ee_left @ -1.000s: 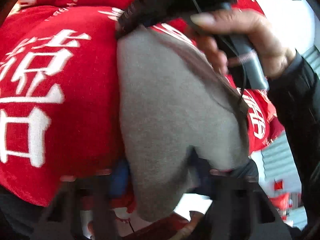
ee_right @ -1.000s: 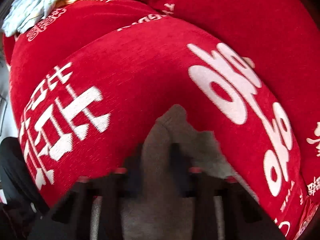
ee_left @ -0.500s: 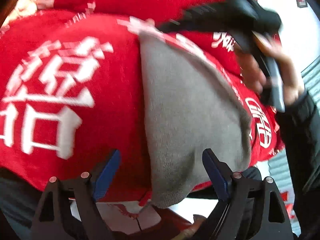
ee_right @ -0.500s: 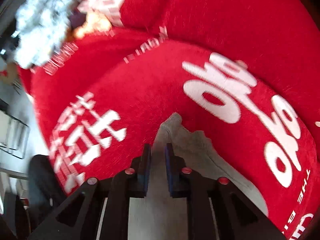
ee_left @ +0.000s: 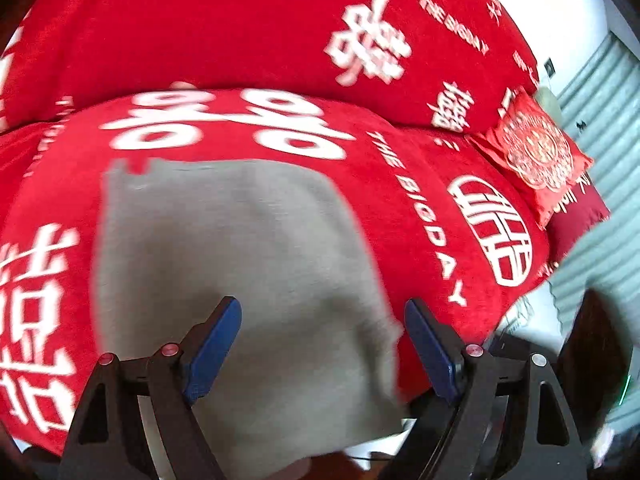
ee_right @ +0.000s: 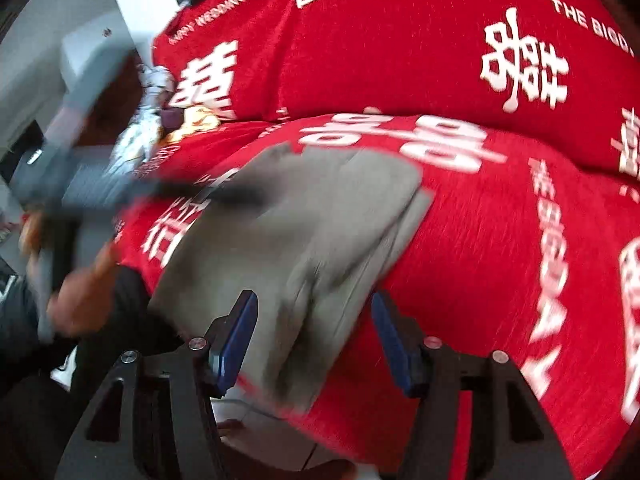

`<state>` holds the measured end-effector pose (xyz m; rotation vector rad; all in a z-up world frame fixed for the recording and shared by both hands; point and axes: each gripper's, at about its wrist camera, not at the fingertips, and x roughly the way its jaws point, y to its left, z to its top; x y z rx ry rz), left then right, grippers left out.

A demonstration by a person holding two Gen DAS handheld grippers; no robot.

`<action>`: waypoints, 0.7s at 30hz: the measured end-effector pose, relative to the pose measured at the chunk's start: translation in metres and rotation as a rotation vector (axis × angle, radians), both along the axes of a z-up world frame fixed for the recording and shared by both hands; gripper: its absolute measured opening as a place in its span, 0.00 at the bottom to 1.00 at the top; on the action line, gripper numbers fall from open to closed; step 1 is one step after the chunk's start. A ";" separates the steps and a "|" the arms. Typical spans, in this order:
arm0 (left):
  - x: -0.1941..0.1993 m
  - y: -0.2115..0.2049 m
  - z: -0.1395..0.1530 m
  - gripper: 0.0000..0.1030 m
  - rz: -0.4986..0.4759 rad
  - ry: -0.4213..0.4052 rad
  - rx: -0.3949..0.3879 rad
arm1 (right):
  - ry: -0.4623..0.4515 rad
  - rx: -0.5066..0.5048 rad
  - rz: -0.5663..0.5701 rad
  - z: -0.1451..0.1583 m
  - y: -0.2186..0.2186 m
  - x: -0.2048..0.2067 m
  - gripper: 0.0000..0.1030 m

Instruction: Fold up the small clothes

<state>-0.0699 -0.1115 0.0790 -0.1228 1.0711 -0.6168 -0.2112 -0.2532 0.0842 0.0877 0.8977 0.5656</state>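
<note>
Left wrist view is motion-blurred: the grey garment (ee_left: 240, 280) fills the lower centre of the frame, its far edge smeared and its near hem cut off behind your left gripper (ee_left: 322, 340) at the bottom. Your left gripper stands wide, nothing between the blue pads (ee_left: 212, 344); half a second ago it was already wide over this cloth, and a second ago it was closed on it. In the right wrist view the garment (ee_right: 304, 240) lies folded in layers on the red blanket (ee_right: 480, 260), its near end hanging off the front edge of the seat, where detail is lost in blur. Your right gripper (ee_right: 314, 340) is now wide, having been pinched on the cloth half a second ago. At the left of that frame your left hand (ee_right: 76, 300) and its device are a smear; their state cannot be read there. Bare blanket lies to the right of the garment in both views; a red cushion (ee_left: 532, 152) sits at the upper right in the left wrist view, well apart from the cloth.
</note>
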 end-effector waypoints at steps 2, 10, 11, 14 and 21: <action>0.001 -0.028 0.000 0.82 -0.053 -0.007 0.036 | -0.013 0.034 0.026 -0.007 0.003 -0.011 0.61; 0.011 -0.087 -0.027 0.14 -0.054 -0.098 0.381 | 0.045 0.010 0.071 -0.050 0.022 -0.006 0.07; 0.012 -0.087 -0.027 0.10 -0.062 -0.088 0.379 | 0.067 0.008 0.065 -0.055 0.022 -0.004 0.06; 0.011 -0.087 -0.017 0.08 -0.062 -0.096 0.360 | 0.064 0.063 0.097 -0.049 0.015 -0.012 0.05; 0.019 -0.108 -0.033 0.05 -0.068 -0.066 0.360 | 0.103 0.052 0.068 -0.067 0.011 -0.011 0.05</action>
